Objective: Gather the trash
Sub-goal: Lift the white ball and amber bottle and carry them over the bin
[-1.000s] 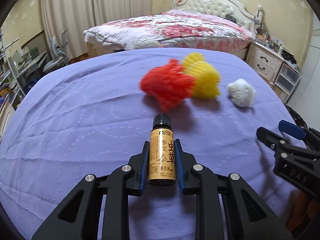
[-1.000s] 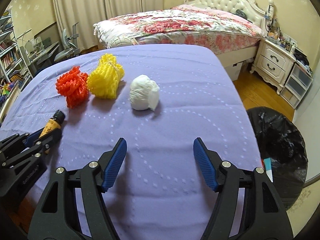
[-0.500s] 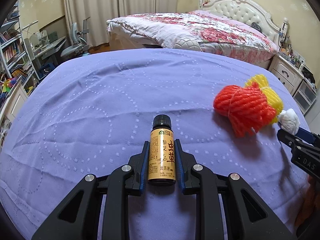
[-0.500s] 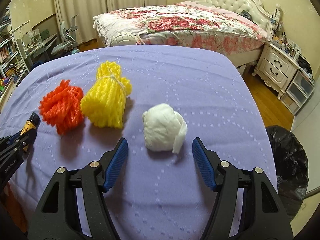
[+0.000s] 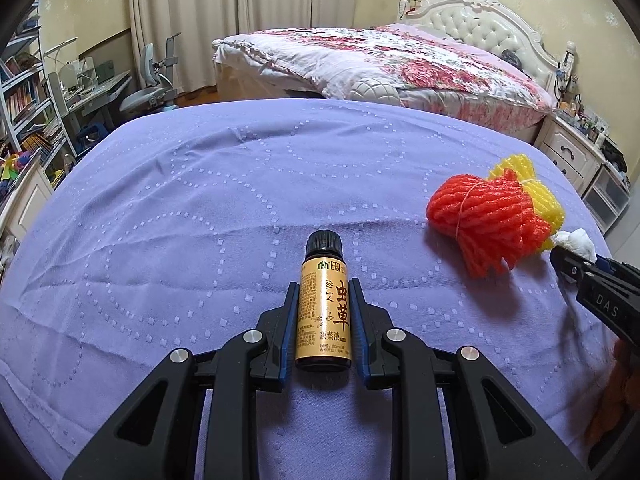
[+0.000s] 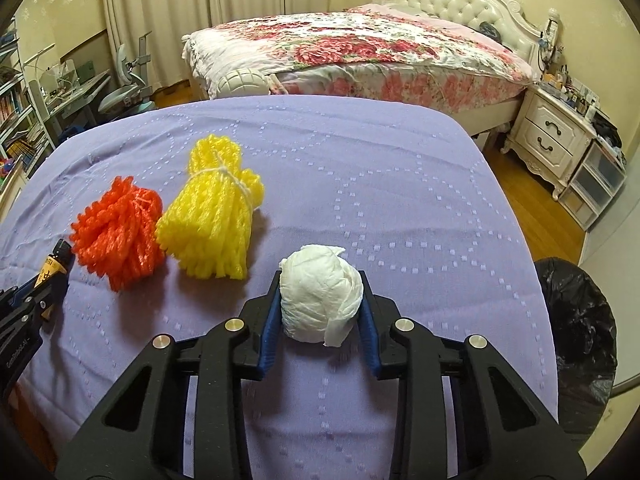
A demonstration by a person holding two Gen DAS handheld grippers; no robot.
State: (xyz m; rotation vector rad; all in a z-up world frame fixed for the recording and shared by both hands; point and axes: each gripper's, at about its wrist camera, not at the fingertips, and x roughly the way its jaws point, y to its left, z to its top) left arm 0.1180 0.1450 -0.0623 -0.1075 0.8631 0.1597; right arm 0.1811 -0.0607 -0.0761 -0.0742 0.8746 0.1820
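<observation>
- Purple quilted cloth (image 5: pixel 192 208) covers the tabletop and fills the middle of both views.
- At lower centre of the left wrist view, the left claw (image 5: pixel 324 320) is closed narrow on a small bottle (image 5: pixel 323 312) with a gold label and black cap; both blue pads press its sides and the cap points away from the camera.
- The same bottle (image 6: pixel 54 266) shows at the left edge of the right wrist view, held by the left claw (image 6: pixel 34 292).
- At lower centre of the right wrist view, the right claw (image 6: pixel 320 304) grips a white crumpled paper ball (image 6: pixel 320 296), with a pad touching each side of it.
- That white ball (image 5: pixel 576 242) peeks in at the right edge of the left wrist view, at the tip of the right claw (image 5: pixel 580 264).
- An orange foam net bundle (image 6: pixel 120 232) and a yellow foam net bundle (image 6: pixel 216 220), each tied with thin string, lie touching side by side on the cloth, left of centre in the right wrist view.
- In the left wrist view the orange bundle (image 5: pixel 486 220) sits at the right, partly covering the yellow bundle (image 5: pixel 536 196) behind it.
- A bin lined with a black bag (image 6: pixel 576 332) stands on the floor at the lower right of the right wrist view, beside the tabletop edge.
- A bed (image 6: pixel 360 52) with a floral cover occupies the upper part of both views.
</observation>
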